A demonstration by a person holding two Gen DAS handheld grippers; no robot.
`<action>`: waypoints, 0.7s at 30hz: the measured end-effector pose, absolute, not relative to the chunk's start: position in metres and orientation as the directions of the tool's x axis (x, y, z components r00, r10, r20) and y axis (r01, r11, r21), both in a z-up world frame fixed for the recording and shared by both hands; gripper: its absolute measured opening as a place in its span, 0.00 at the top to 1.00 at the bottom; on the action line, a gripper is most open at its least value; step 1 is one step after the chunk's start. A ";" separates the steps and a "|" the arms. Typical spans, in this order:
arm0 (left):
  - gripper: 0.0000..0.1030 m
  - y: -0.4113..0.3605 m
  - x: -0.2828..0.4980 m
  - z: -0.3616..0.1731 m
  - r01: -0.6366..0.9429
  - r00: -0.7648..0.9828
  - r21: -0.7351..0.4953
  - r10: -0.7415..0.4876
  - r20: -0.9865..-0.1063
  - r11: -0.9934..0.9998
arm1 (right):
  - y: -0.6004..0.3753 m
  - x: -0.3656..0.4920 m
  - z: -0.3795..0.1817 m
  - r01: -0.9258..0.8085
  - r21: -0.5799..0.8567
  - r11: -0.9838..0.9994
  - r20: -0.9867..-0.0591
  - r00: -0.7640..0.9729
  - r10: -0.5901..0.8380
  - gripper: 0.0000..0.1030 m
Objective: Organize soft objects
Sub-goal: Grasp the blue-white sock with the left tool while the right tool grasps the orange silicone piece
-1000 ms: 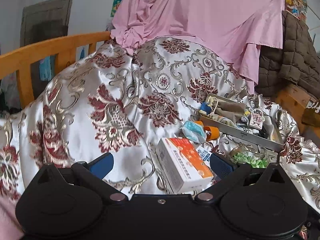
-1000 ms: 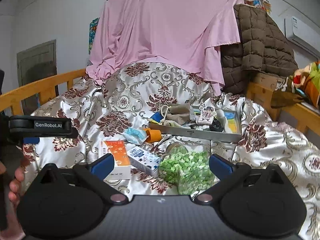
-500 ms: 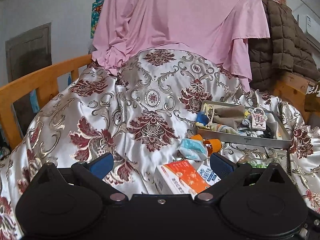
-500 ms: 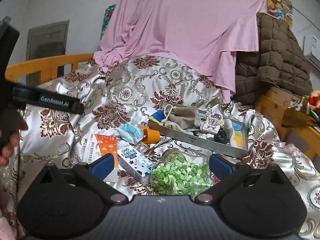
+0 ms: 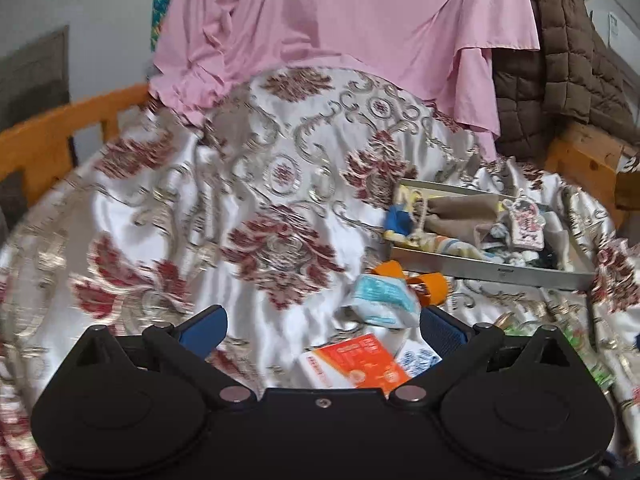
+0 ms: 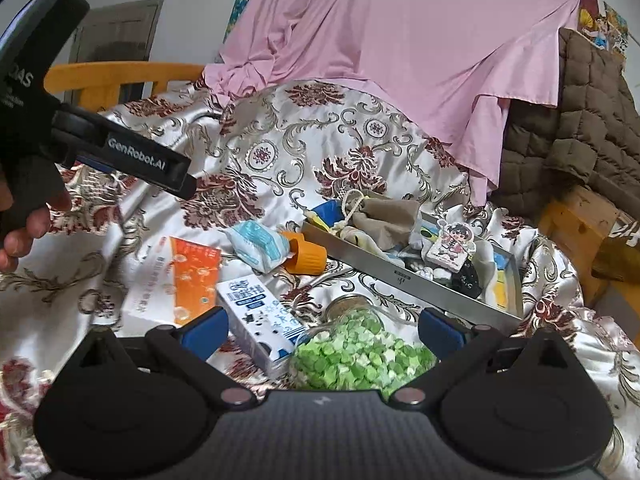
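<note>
I have both the left gripper [image 5: 322,328] and the right gripper [image 6: 322,330] spread wide, holding nothing. The soft pieces, a tan pouch [image 6: 384,218] among them, lie in the metal tray [image 6: 400,276] on the floral bedspread [image 6: 280,152], beyond my right gripper.

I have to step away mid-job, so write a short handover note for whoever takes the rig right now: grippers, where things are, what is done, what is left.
Left gripper: open, empty, above the bedspread.
Right gripper: open, empty, over the jar of green pieces.
Metal tray: on the bed, already holding a beige drawstring pouch, a cartoon charm and other small items.
Loose in front of the tray: light blue soft packet, orange cap, orange and white box, blue and white box.
Done: some soft things sit in the tray.
Left: probably the blue packet next; nothing is gripped yet.
</note>
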State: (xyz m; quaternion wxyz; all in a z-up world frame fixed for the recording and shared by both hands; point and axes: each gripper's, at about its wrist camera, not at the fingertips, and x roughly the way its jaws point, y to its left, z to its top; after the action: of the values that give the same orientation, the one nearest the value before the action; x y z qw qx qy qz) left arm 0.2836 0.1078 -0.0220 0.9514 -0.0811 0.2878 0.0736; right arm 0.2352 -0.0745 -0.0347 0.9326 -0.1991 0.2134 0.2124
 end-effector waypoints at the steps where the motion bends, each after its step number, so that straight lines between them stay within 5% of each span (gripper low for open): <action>1: 0.01 0.111 0.288 -0.025 -0.176 0.821 -0.141 0.066 -0.567 0.974 | -0.073 0.241 -0.036 -0.479 -0.279 0.833 -0.487 0.818 0.307 0.00; 10: 0.01 0.110 0.326 -0.038 -0.149 0.804 -0.198 0.002 -0.594 0.969 | -0.066 0.275 -0.048 -0.483 -0.313 0.818 -0.513 0.810 0.283 0.00; 16: 0.01 0.116 0.372 -0.045 -0.239 0.775 -0.302 -0.006 -0.633 0.923 | -0.071 0.309 -0.047 -0.490 -0.184 0.852 -0.540 0.775 0.328 0.00; 21: 0.01 0.123 0.406 -0.055 -0.234 0.747 -0.356 -0.067 -0.661 0.905 | -0.061 0.329 -0.052 -0.521 -0.283 0.805 -0.518 0.790 0.328 0.00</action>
State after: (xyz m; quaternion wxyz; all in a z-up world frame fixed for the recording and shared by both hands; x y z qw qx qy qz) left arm 0.4064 0.1227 -0.0546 0.9099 -0.2133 0.3527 0.0461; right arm 0.3287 -0.0611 -0.0517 0.9223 -0.2105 0.2282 0.2302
